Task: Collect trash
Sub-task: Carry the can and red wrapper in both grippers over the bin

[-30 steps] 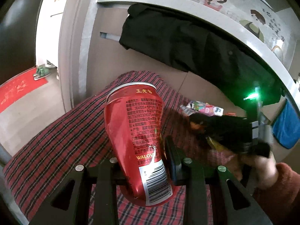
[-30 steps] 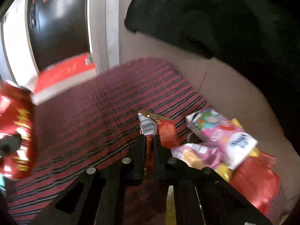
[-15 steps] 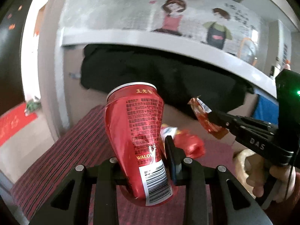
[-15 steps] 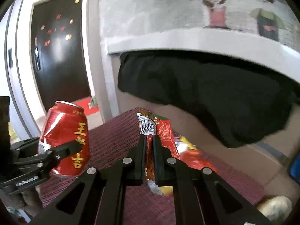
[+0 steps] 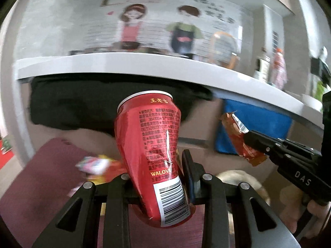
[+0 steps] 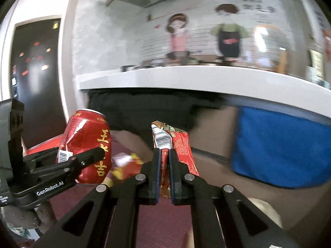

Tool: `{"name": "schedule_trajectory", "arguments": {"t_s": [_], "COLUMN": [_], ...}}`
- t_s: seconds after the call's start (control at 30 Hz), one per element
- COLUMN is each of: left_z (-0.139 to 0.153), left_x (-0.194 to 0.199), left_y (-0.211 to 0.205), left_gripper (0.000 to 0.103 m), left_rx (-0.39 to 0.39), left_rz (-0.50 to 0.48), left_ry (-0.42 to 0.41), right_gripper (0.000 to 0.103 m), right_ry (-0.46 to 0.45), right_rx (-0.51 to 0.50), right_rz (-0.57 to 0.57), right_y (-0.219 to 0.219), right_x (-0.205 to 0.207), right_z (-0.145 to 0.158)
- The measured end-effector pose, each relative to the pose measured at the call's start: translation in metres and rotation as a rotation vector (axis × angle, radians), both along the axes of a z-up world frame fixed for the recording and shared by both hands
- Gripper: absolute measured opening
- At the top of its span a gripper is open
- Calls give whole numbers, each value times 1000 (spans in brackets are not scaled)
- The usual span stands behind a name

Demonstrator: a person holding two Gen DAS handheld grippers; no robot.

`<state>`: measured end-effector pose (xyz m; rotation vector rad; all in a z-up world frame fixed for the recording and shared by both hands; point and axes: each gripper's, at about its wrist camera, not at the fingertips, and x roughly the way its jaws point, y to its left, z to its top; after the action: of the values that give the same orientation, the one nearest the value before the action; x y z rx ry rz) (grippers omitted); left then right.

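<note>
L tool [image 5: 157, 177] clamps dented can [image 5: 151, 150]; R tool [image 6: 164, 165] pinches wrapper [image 6: 175, 144]

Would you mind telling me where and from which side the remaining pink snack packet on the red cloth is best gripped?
Judging loosely, since it is blurred: the pink snack packet lies flat on the red cloth among other wrappers, so pinch a free edge from above, on its left side away from the pile. Both grippers are full now: the left gripper holds the red can, the right gripper the orange wrapper.
</note>
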<state>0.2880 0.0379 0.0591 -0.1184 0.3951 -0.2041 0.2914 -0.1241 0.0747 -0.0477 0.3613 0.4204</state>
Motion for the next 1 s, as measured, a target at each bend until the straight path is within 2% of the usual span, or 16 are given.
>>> {"name": "schedule_trajectory", "arguments": {"t_s": [0.23,0.47,0.67,1.0], "left_z": [-19,-40,-60,-87], "left_x": [14,21,30,45], "left_y": [-112,-178,-196,-196], "left_gripper": [31,31,31,31], "left_rx": [40,70,93,80], "left_rz": [-153,-218,-239,-244], "left_ry": [33,59,100,179], "right_gripper": [6,6,6,6], "right_ry": [19,80,127,164], "right_rx": [24,76,134,157], "right_rz": [-169,-277,-296,-275], "right_y": [-96,-166,-190,-189], "right_x": [-6,-8,3,13], "right_z": [-17,-49,-73,-99]}}
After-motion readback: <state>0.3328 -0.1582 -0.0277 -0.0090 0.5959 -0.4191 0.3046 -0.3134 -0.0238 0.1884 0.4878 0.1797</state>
